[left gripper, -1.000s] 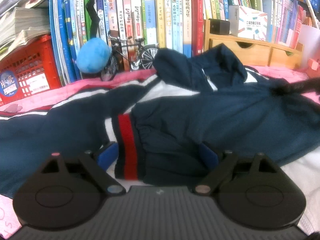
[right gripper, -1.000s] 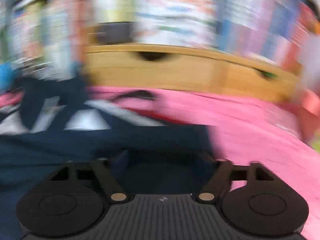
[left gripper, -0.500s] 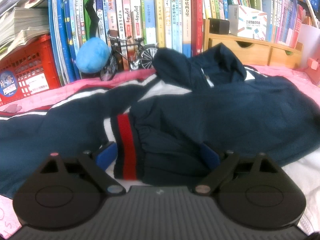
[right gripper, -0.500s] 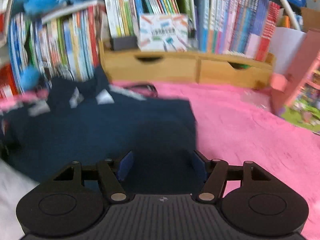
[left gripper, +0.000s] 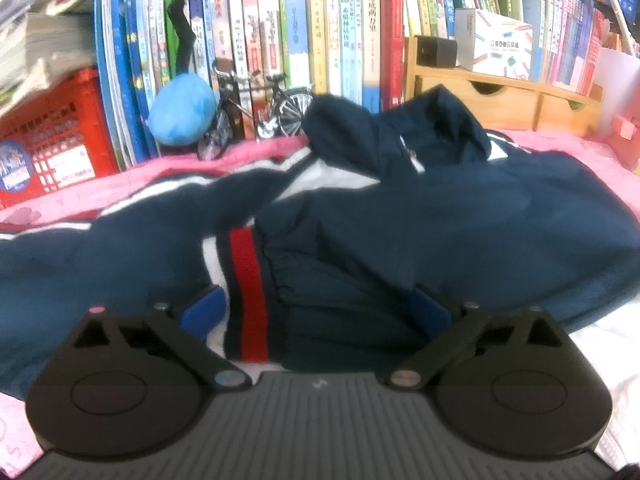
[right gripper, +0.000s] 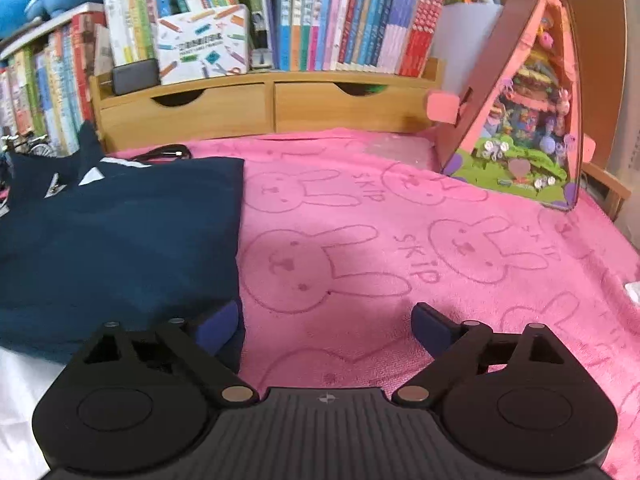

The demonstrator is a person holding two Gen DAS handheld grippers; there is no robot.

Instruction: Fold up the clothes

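Nearest, the left gripper [left gripper: 316, 312] is opening wide, its jaws straddling the red-striped elastic cuff [left gripper: 248, 292] of the navy-and-white jacket [left gripper: 460, 224], pads apparently off the cloth. The right gripper [right gripper: 324, 322], also opening and empty, hovers over the pink rabbit-print blanket [right gripper: 400, 240]; the jacket's folded edge [right gripper: 236, 240] lies to its left, running away towards the bookshelf

Navy jacket [left gripper: 460, 216] with red-striped cuff [left gripper: 248, 296], pink rabbit-print blanket [right gripper: 400, 240]
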